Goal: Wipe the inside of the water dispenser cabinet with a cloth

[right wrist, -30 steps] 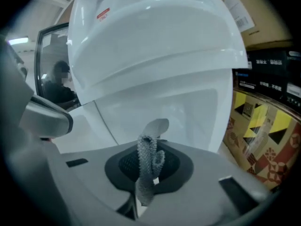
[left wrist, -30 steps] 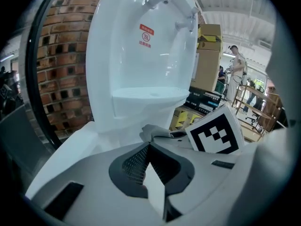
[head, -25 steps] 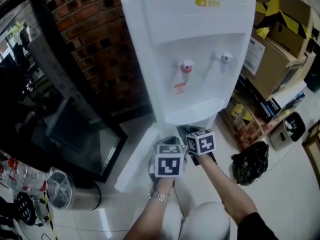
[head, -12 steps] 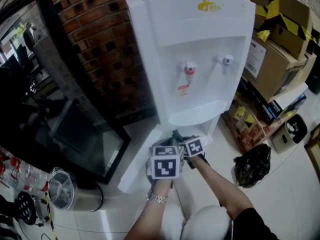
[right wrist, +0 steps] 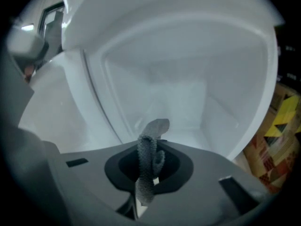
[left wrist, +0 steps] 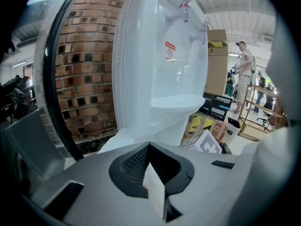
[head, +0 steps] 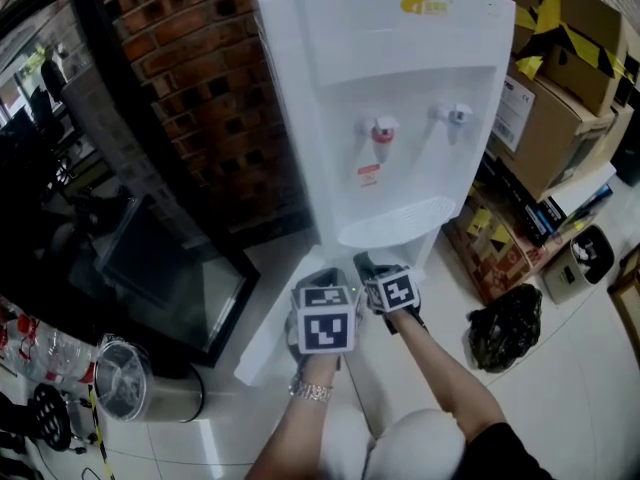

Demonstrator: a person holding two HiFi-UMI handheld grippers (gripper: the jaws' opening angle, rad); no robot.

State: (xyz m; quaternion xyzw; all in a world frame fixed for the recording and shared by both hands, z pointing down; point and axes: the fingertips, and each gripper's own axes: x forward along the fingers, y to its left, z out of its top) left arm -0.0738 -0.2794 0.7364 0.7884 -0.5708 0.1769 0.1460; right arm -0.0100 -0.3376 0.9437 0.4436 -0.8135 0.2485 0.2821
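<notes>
Cabinet [right wrist: 178,88] cavity open ahead (door [head: 266,332] stands left).

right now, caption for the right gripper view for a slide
Right gripper shut on a grey cloth, facing into the white dispenser cabinet.

The water dispenser [head: 400,118] is smooth, glossy plastic; the cloth [right wrist: 147,157] looks rough-woven.

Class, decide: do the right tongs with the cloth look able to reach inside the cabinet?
Probably yes: the door is open, and nothing stands between the right tongs, cloth and cabinet.
</notes>
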